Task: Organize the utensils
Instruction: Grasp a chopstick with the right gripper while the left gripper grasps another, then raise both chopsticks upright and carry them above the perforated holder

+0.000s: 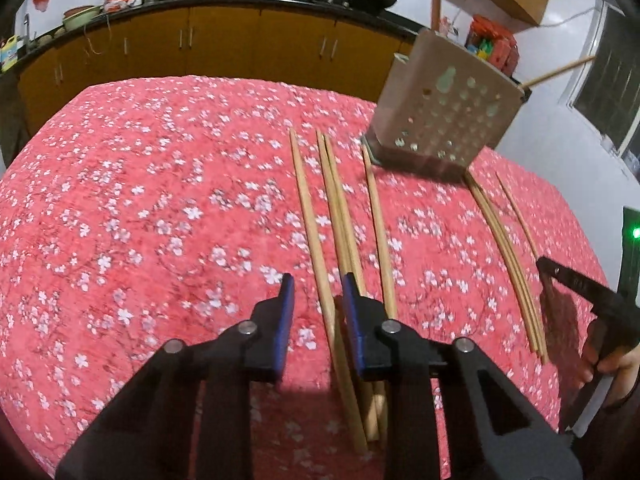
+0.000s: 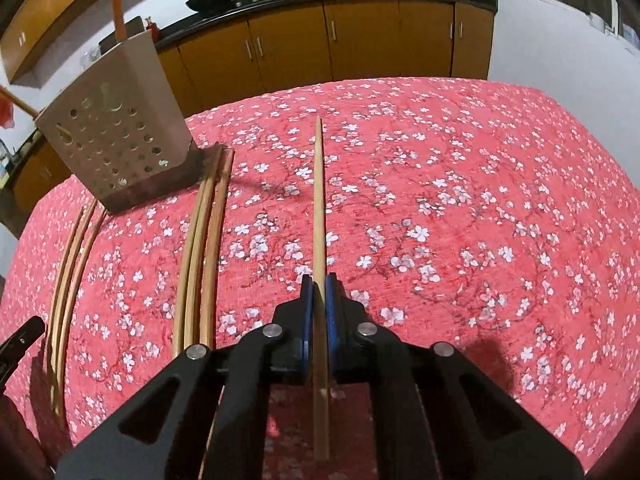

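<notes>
Both tongs are down low over a counter (image 1: 140,200) covered in a red floral cloth.

Right tongs (image 2: 319,284) clenched on a single chopstick (image 2: 318,200); blue pads press both its sides, and the stick runs straight ahead across the cloth. Wide open cloth to the right of it, bare out to the far and right edges. Left of it, three chopsticks (image 2: 202,264) lie side by side, their far ends touching the foot of the perforated metal holder (image 2: 116,140). Further left, near the left border, more sticks (image 2: 70,264), about three; hard to count in the curve of the lens.

Left tongs (image 1: 318,286) partly open, not gripping: one chopstick (image 1: 316,248) lies in the gap between the pads with clearance on both sides. Just to its right, a touching pair (image 1: 340,208) passes under the right pad, then one more (image 1: 378,232) whose far tip reaches the holder's base. So four sticks there. Big empty stretch of cloth on the left, out to the far edge.

The holder stands near the far edge, between the two groups. Two wooden handles stick out of its top, one upright, one leaning out sideways.

Behind the counter, a gap and then yellow cabinets (image 2: 360,40) with two dark woks on top.
</notes>
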{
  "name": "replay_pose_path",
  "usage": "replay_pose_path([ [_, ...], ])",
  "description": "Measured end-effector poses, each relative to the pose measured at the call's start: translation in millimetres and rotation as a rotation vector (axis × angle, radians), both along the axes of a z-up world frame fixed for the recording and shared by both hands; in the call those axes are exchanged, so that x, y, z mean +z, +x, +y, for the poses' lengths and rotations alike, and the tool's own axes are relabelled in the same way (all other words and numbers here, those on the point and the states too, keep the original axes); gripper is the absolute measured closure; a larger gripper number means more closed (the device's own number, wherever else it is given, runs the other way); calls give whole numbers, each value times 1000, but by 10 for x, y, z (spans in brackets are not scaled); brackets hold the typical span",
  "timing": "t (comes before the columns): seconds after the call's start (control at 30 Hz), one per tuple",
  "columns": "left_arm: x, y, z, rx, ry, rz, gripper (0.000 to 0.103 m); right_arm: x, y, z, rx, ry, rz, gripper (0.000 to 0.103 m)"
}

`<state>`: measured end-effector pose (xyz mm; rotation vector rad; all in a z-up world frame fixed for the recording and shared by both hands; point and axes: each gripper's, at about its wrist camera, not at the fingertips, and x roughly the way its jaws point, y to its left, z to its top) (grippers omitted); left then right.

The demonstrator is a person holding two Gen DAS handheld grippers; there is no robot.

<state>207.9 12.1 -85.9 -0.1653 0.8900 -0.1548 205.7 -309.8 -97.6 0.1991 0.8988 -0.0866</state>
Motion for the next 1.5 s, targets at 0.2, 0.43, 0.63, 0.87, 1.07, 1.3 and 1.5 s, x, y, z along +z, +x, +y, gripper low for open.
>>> replay_pose_path([
  [0.2,-68,-16,-114,-15,80,15,88,-15,-1,32,17,-7,-4,96],
  [0.43,-69,89,-49,10,123,16,95,-16,-76,110,63,-32,-7,95],
  [0.63,-63,312,171,68,128,10,95,-20,-33,74,59,-50,-15,96],
  [0.87,-63,335,233,80,100,-1,94,-26,82,1,27,-53,-34,95],
  [1.07,-57,319,211,82,89,-1,92,-32,104,-33,27,-41,-34,95],
  [1.3,-42,298,224,86,68,0,92,-29,98,-34,27,-31,-35,95],
  [1.5,-34,293,247,79,52,-2,88,-21,91,-38,27,-29,-36,95],
])
